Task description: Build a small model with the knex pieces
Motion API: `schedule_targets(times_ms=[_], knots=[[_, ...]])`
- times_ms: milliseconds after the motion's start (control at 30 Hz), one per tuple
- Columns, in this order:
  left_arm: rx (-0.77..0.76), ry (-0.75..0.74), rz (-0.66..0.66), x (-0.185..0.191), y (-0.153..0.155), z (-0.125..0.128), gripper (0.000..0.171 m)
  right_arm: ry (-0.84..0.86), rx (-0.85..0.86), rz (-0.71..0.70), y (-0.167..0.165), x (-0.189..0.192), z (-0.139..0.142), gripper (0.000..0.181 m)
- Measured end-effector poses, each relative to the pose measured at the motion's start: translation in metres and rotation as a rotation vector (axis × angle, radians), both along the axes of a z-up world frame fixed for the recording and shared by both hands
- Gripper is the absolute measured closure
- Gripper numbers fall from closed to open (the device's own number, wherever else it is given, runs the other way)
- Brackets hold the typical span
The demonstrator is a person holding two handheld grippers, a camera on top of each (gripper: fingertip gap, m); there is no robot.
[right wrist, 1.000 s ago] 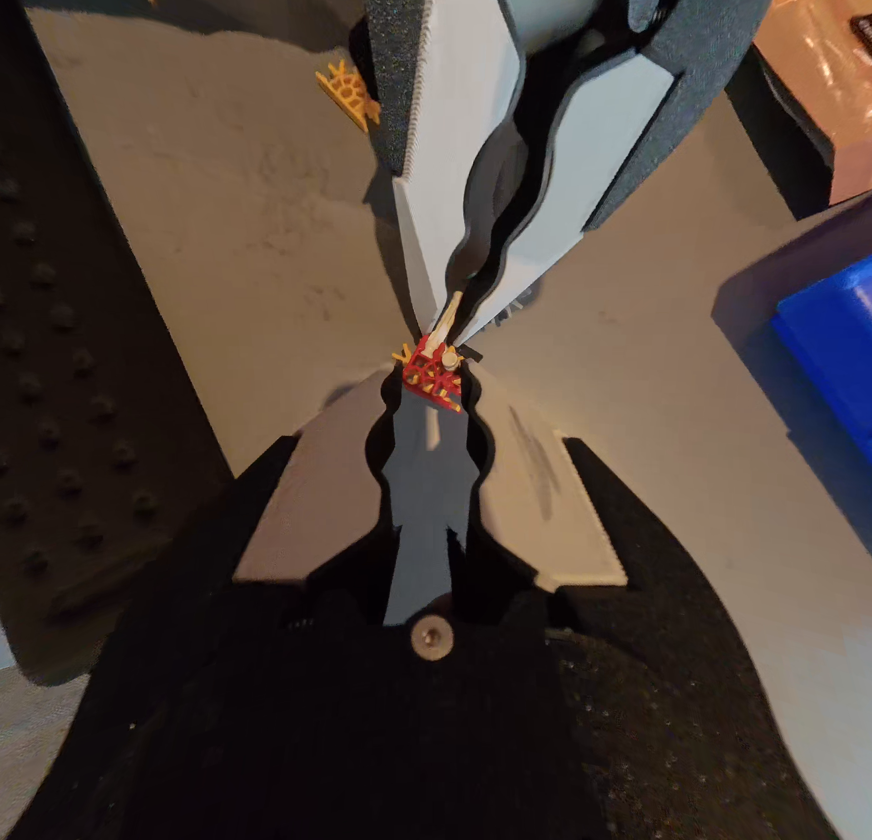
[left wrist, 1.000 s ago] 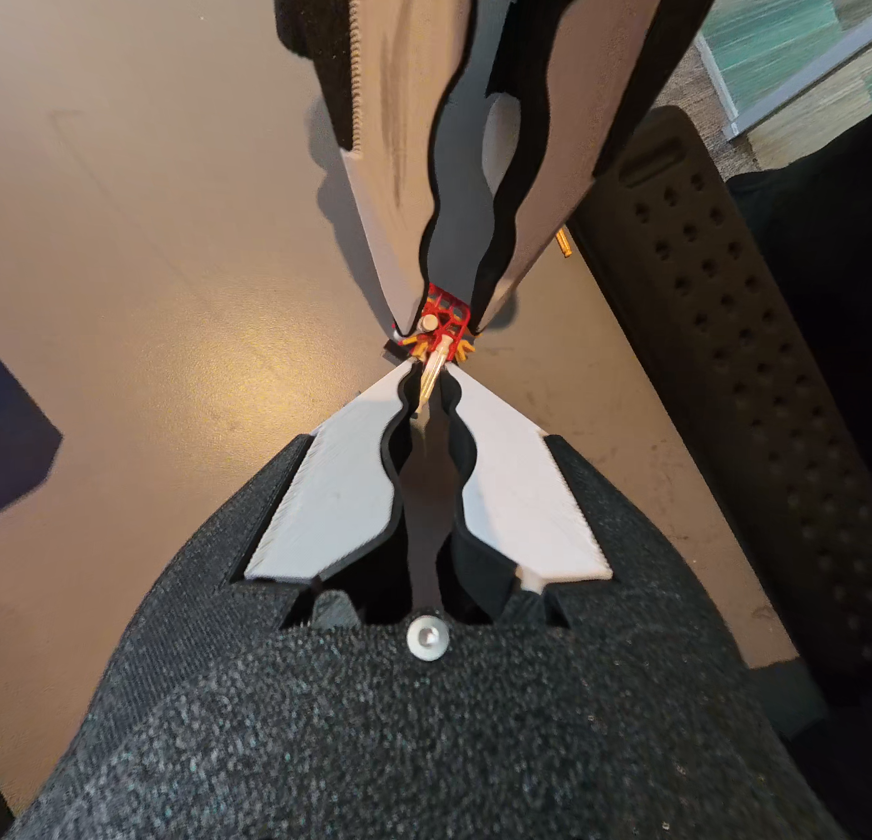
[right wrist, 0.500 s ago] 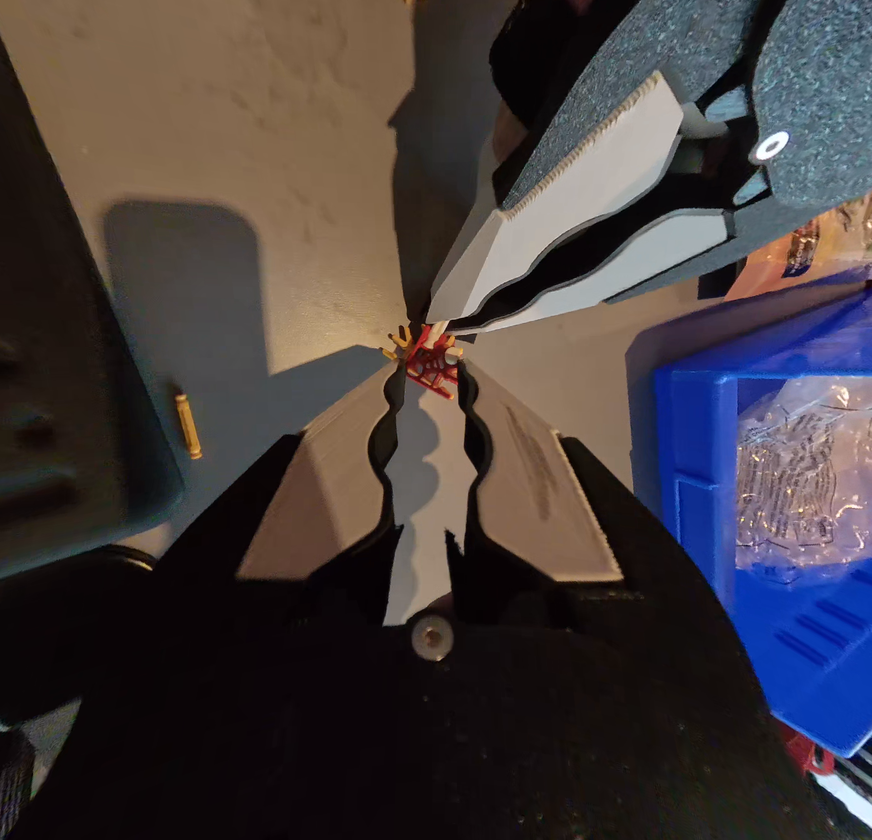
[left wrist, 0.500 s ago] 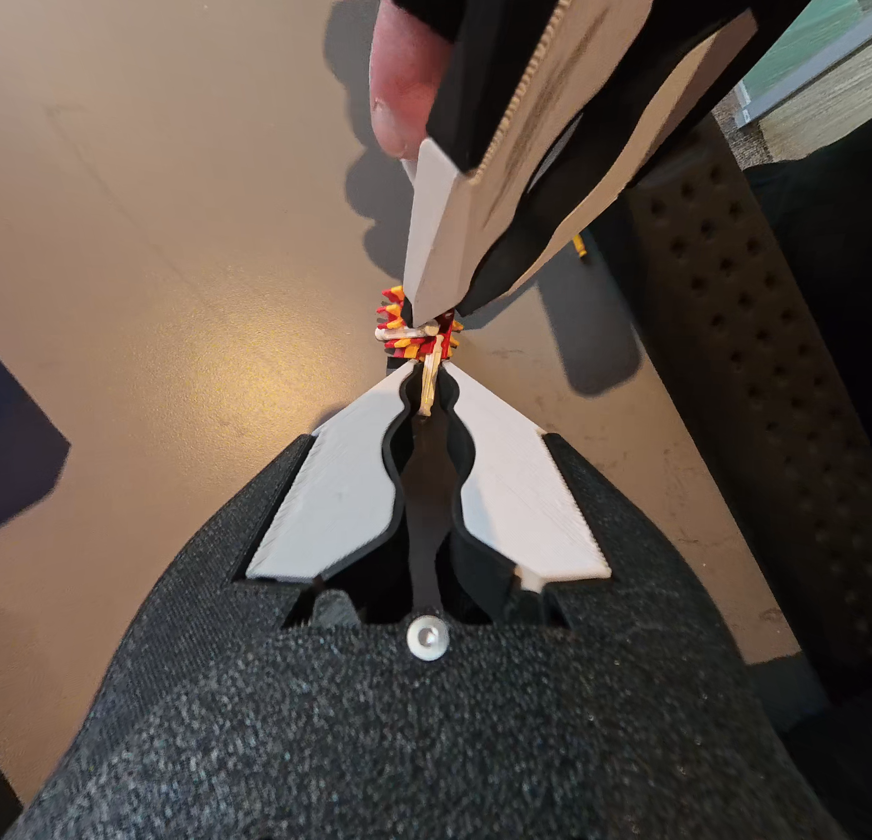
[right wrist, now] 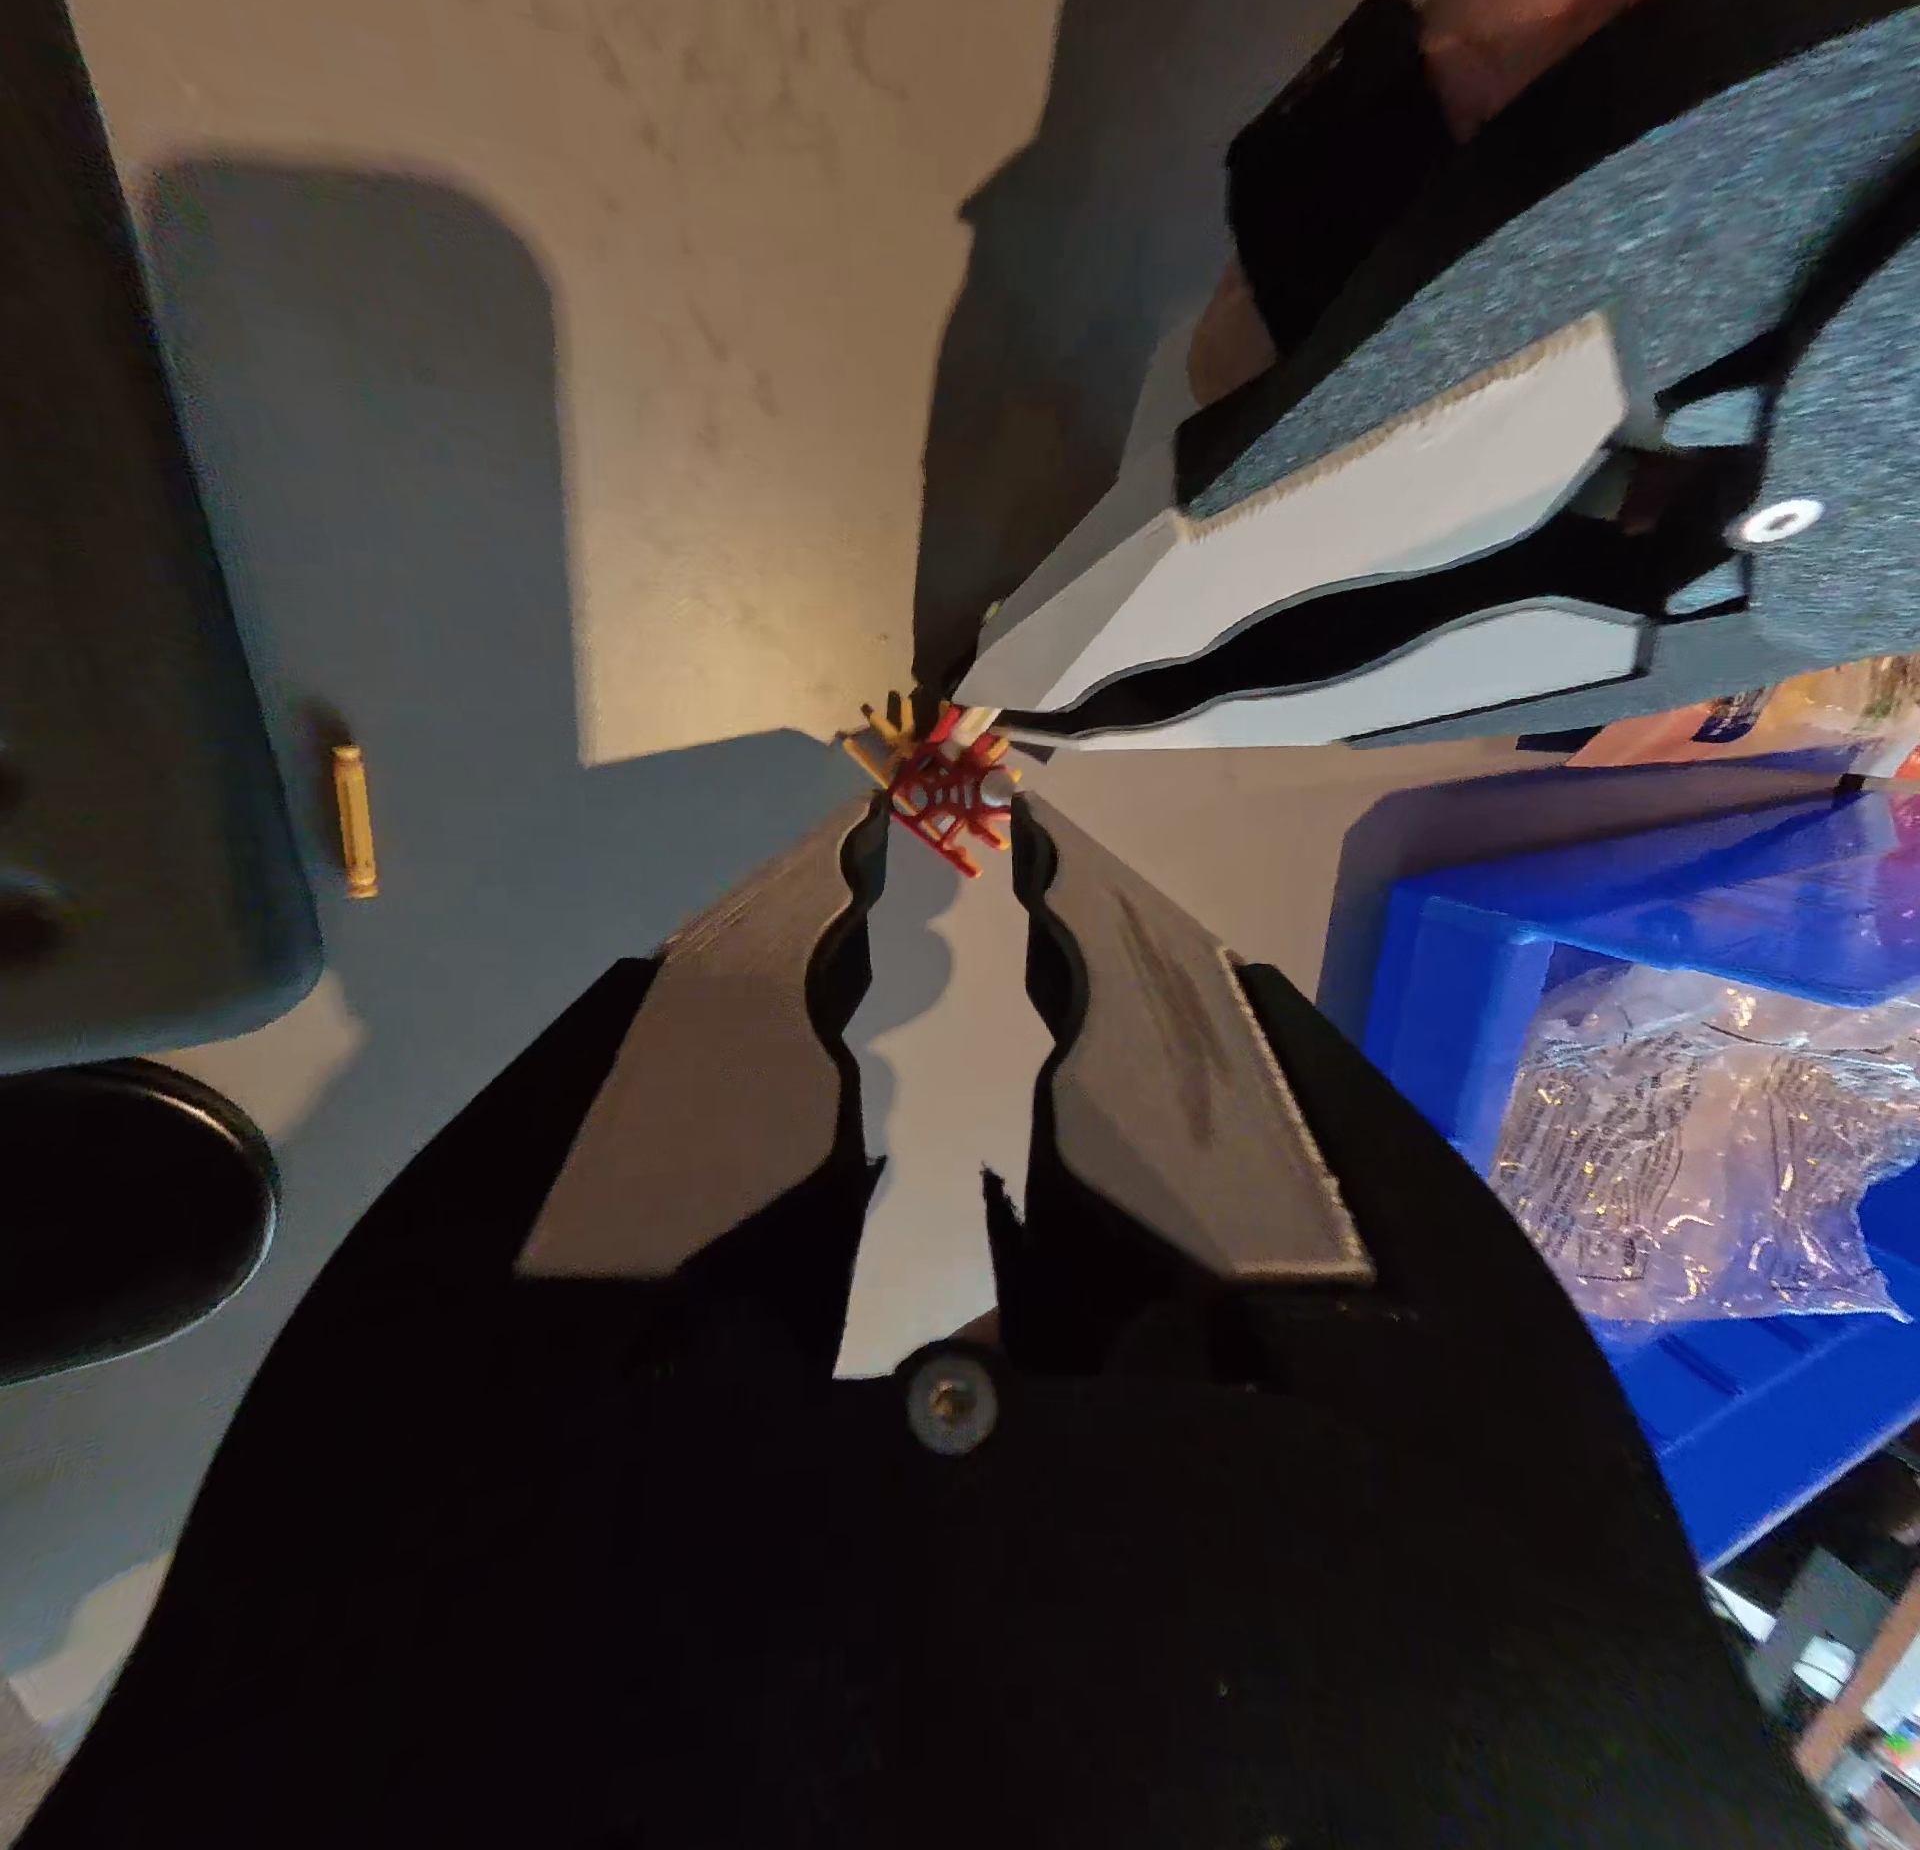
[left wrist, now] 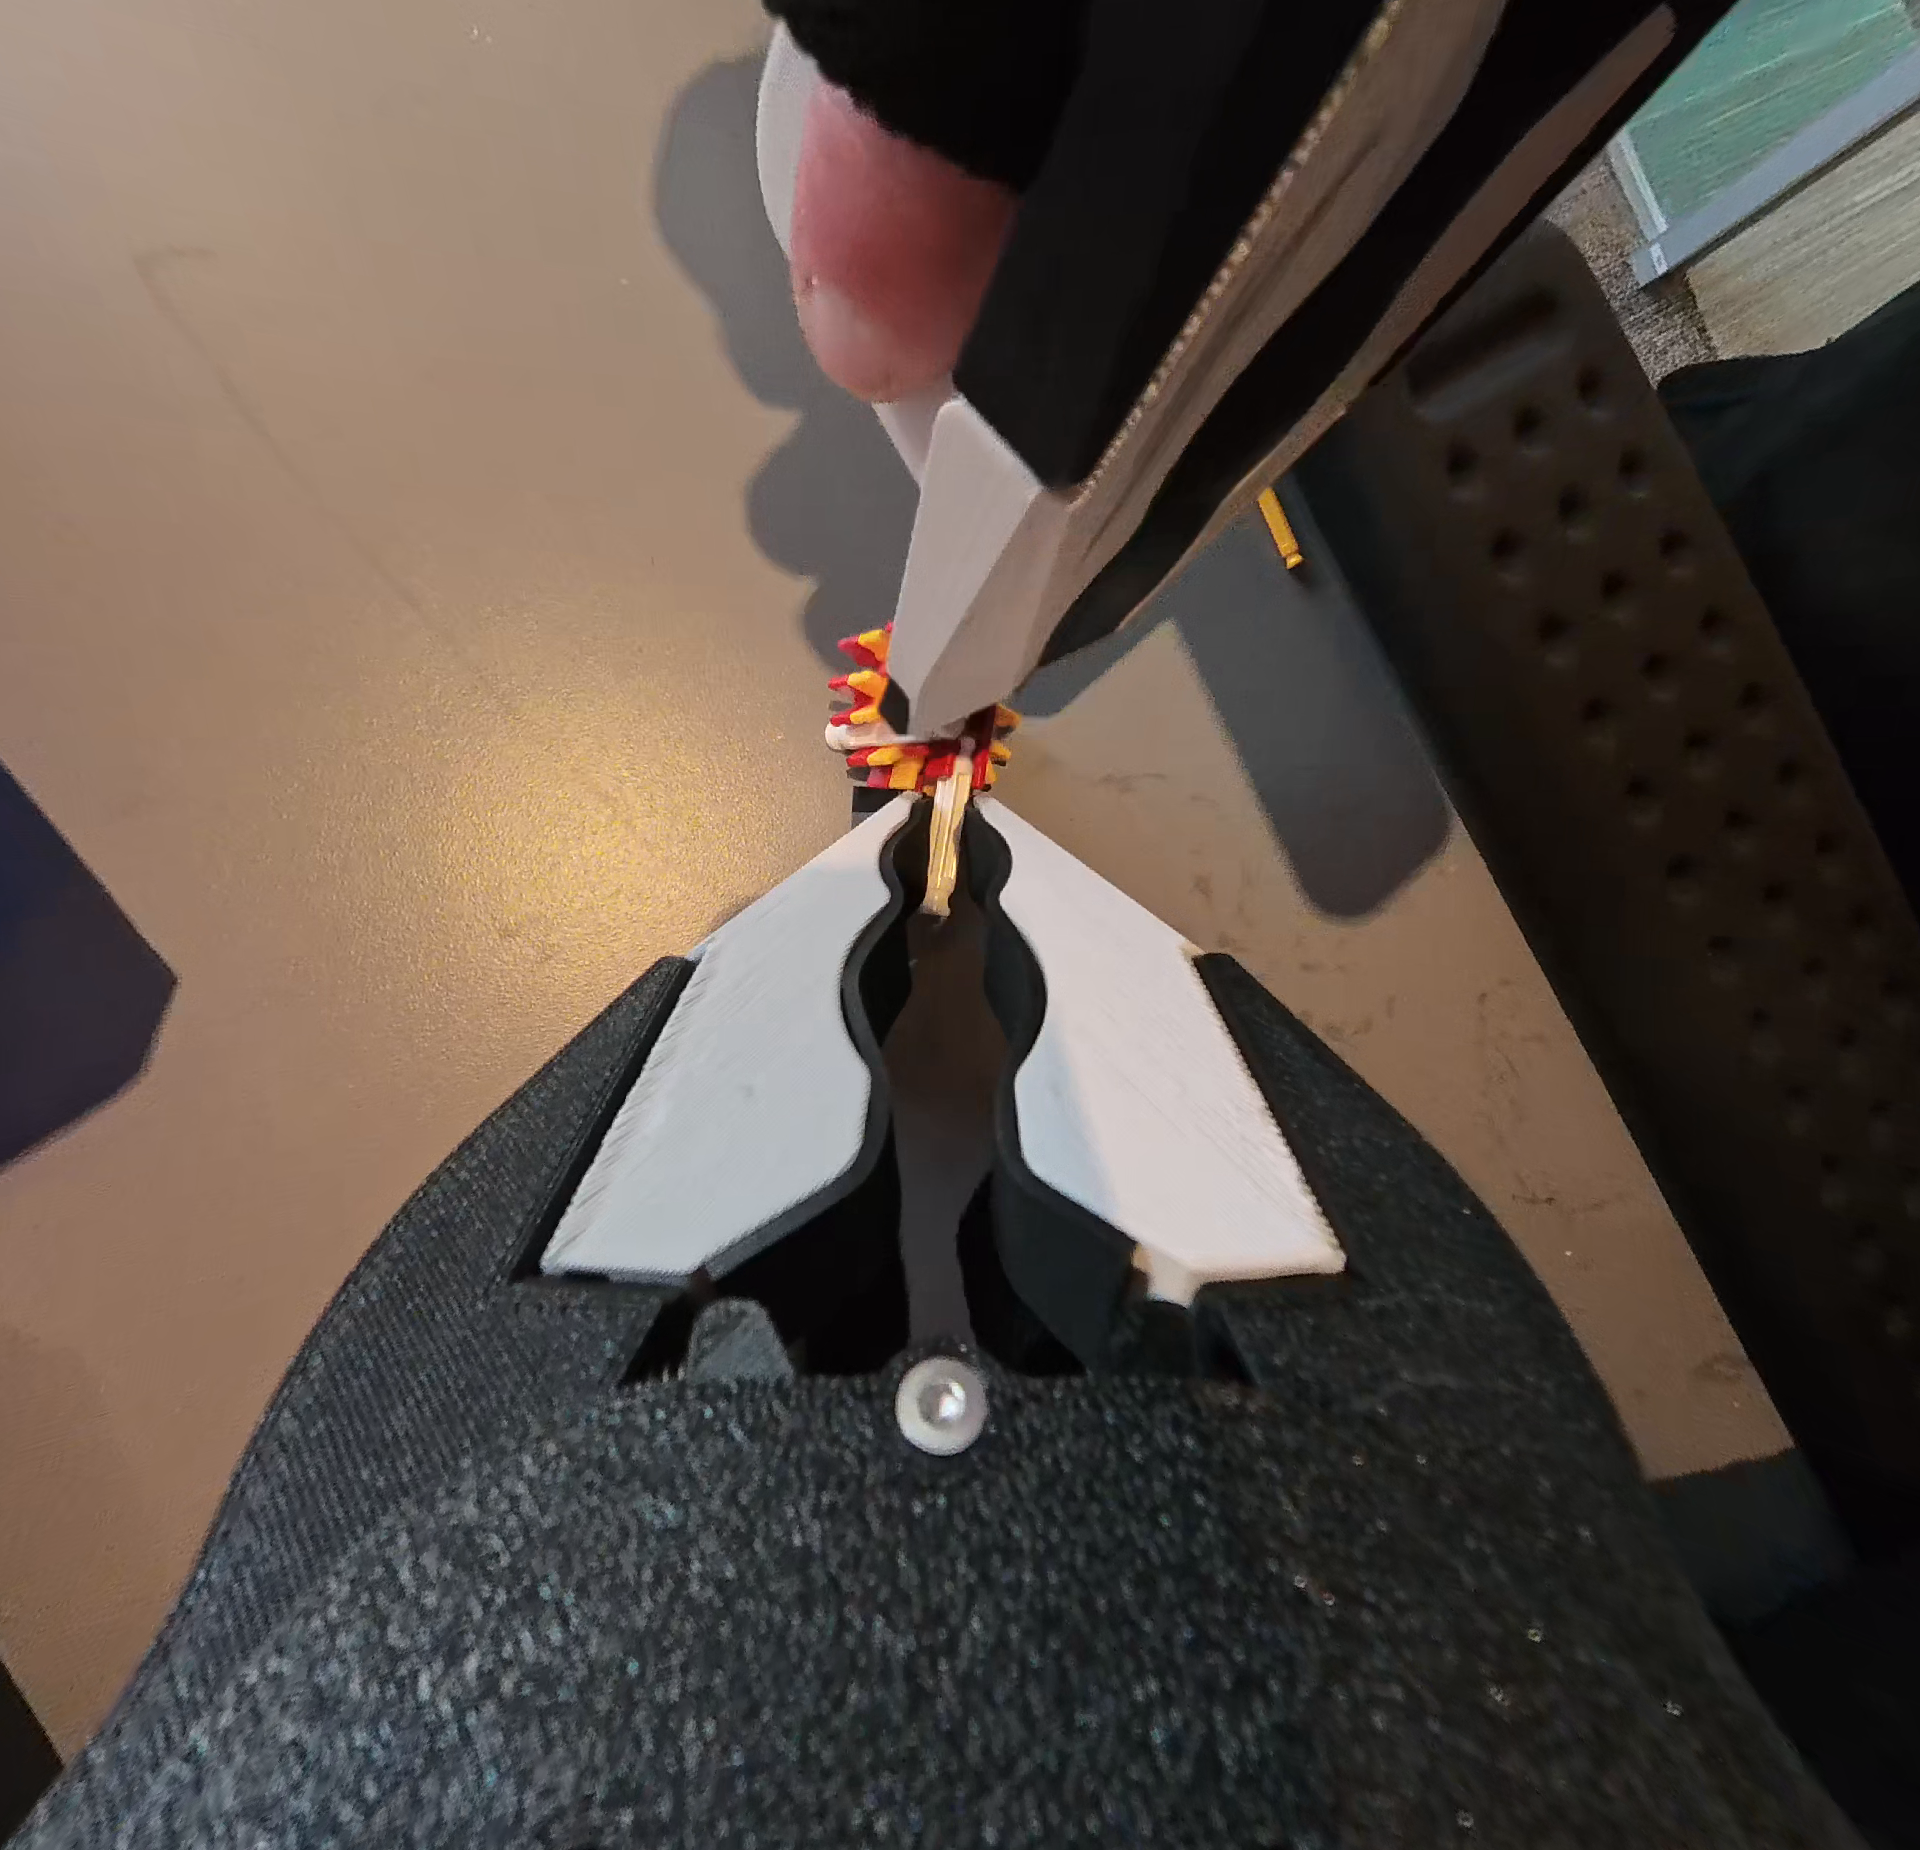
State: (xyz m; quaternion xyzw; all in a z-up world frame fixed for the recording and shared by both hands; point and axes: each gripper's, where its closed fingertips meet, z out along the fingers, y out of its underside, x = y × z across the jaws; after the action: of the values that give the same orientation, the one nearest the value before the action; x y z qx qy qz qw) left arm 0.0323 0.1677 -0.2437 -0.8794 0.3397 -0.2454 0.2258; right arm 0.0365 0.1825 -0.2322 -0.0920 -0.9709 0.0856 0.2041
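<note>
Toothed red-and-yellow piece pinched between two hand-held grippers above the table (left wrist: 416, 553).
Left hand-held gripper (left wrist: 943, 813) clamped on pale rod (left wrist: 943, 855); right hand-held gripper (right wrist: 945, 813) gripping red-and-yellow piece (right wrist: 951, 798) at fingertips.

Left claw (left wrist: 943, 805) and right claw (right wrist: 945, 803) (both clamped) meet tip-to-tip.

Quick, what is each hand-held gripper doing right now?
Left hand-held gripper: shut on the pale rod.
Right hand-held gripper: shut on the red connector.
</note>
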Motion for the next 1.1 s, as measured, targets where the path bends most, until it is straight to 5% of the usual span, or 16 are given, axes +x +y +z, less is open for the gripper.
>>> schedule_targets(times_ms=[567,1100], knots=[[0.043,0.013,-0.003,-0.003,0.001,0.000,0.166,-0.043,-0.248,-0.181,0.000,-0.002,-0.003,0.160],[0.282,0.333,0.075,-0.016,0.023,0.014,0.146,-0.034,-0.394,-0.396,0.009,-0.011,-0.002,0.159]])
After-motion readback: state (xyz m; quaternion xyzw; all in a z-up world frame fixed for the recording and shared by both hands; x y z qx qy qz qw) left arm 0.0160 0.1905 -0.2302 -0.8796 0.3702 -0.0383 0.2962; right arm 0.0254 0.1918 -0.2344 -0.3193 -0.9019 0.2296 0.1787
